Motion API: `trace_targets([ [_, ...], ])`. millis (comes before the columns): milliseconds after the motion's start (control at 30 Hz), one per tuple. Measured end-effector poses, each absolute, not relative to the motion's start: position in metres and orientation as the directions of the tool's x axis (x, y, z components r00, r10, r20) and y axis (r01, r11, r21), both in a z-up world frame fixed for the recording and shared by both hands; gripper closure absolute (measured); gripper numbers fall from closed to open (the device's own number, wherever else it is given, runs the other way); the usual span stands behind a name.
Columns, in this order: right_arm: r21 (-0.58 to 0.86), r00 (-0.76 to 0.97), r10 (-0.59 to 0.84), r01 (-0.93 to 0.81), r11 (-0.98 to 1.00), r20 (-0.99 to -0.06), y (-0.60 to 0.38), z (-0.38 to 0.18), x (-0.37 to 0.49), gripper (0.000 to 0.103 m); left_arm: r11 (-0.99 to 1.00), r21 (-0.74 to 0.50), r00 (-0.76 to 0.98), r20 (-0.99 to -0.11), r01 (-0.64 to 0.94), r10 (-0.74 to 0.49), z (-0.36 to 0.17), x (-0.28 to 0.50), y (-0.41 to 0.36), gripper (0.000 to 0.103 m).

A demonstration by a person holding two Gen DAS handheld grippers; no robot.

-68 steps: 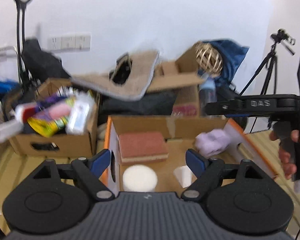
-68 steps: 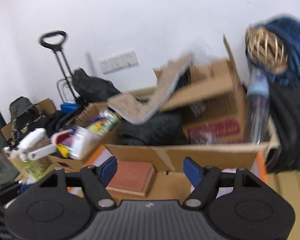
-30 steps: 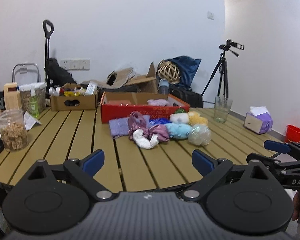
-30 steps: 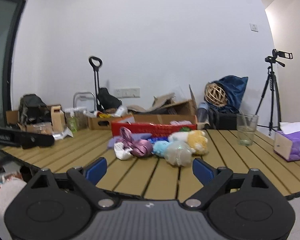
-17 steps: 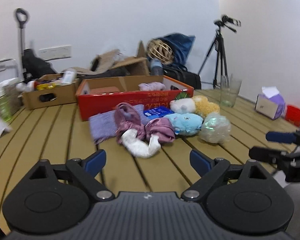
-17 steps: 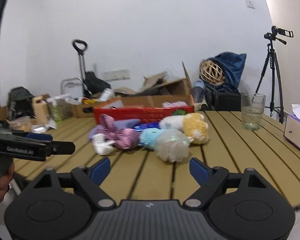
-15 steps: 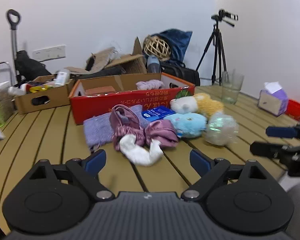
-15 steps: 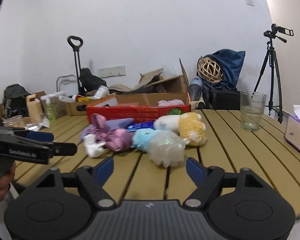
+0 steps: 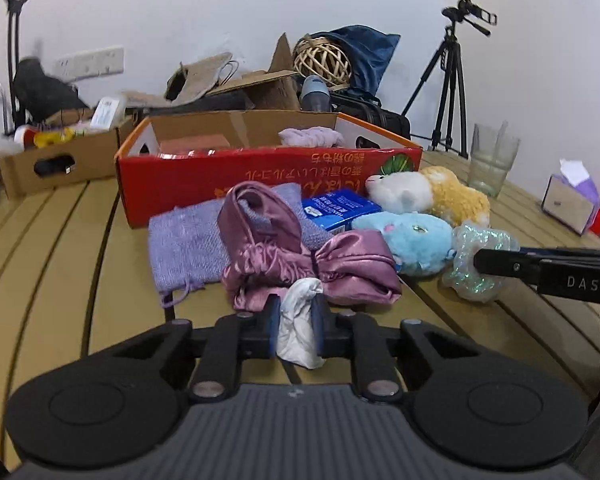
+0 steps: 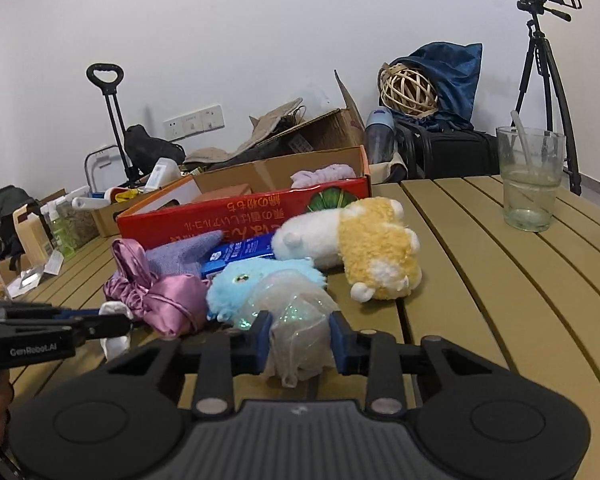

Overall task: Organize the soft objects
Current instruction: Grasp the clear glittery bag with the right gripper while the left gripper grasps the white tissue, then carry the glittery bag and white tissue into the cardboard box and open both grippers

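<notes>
**A:** Where does the box lie from the two tongs?

**B:** The red cardboard box [image 9: 260, 178] stands straight ahead of both, behind the pile of soft things on the counter [image 9: 60, 248]. Its long side runs across the view, so each lift goes forward over the pile.

**A:** And what do the tongs hold?

**B:** The left tongs [image 9: 296, 326] have just been closing and are now clamped on the white cloth [image 9: 298, 330], which lies at the near edge of the pile, touching the pink satin piece [image 9: 300, 256]. The right tongs [image 10: 300, 340] have also just been closing, with the glittery mesh puff [image 10: 296, 320] pressed between them, just beside the blue plush [image 10: 252, 284].

**A:** Which hand is nearer to the box?

**B:** I judge them about equal; the left sits before the box's middle, the right more toward its right end.
</notes>
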State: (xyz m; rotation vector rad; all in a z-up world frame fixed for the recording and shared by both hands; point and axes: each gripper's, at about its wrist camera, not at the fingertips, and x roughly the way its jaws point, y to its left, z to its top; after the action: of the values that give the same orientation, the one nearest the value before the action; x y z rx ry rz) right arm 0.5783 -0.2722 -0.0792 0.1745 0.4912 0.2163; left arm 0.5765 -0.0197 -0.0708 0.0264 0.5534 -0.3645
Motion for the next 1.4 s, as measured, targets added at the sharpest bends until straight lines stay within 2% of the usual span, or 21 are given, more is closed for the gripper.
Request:
trace_targets([
  [133,0.21,0.857,0.25,-0.17,0.963,-0.451,-0.271,-0.08,0.579,0.077,0.928,-0.091,0.775,-0.523,0.362,-0.354,-0.069,0.58,-0.019,0.091],
  [300,0.198,0.859,0.249,-0.177,0.964,-0.447,-0.272,-0.077,0.564,0.087,0.926,-0.14,0.779,-0.505,0.351,-0.372,-0.052,0.553,-0.017,0.094],
  [533,0.208,0.874,0.259,-0.187,0.96,-0.411,-0.275,-0.059,0.51,0.087,0.932,-0.15,0.83,-0.426,0.329,-0.361,-0.015,0.494,-0.002,0.094],
  [767,0.23,0.887,0.304,-0.234,0.945,-0.348,-0.279,-0.029,0.493,0.087,0.903,-0.24,0.833,-0.357,0.356,-0.423,0.019,0.502,0.008,0.094],
  [933,0.242,0.866,0.401,-0.337,0.91,-0.3,-0.279,0.01,0.537,0.087,0.873,-0.287,0.822,-0.314,0.394,-0.474,0.06,0.575,0.015,0.094],
  [1000,0.243,0.852,0.432,-0.37,0.897,-0.296,-0.277,0.024,0.572,0.087,0.864,-0.304,0.806,-0.332,0.401,-0.491,0.073,0.625,0.014,0.094],
  [1100,0.263,0.823,0.459,-0.385,0.884,-0.336,-0.271,0.038,0.65,0.087,0.875,-0.309,0.785,-0.397,0.373,-0.475,0.077,0.707,0.006,0.094],
  [1233,0.28,0.771,0.464,-0.374,0.884,-0.436,-0.249,0.042,0.772,0.087,0.897,-0.323,0.742,-0.512,0.301,-0.433,0.058,0.815,-0.011,0.093],
  [1300,0.261,0.76,0.433,-0.347,0.901,-0.485,-0.236,0.035,0.832,0.086,0.91,-0.308,0.722,-0.558,0.279,-0.41,0.048,0.865,-0.023,0.093],
  [1400,0.315,0.733,0.402,-0.265,0.911,-0.549,-0.23,0.014,0.899,0.086,0.929,-0.292,0.68,-0.635,0.227,-0.366,0.026,0.928,-0.037,0.091],
])
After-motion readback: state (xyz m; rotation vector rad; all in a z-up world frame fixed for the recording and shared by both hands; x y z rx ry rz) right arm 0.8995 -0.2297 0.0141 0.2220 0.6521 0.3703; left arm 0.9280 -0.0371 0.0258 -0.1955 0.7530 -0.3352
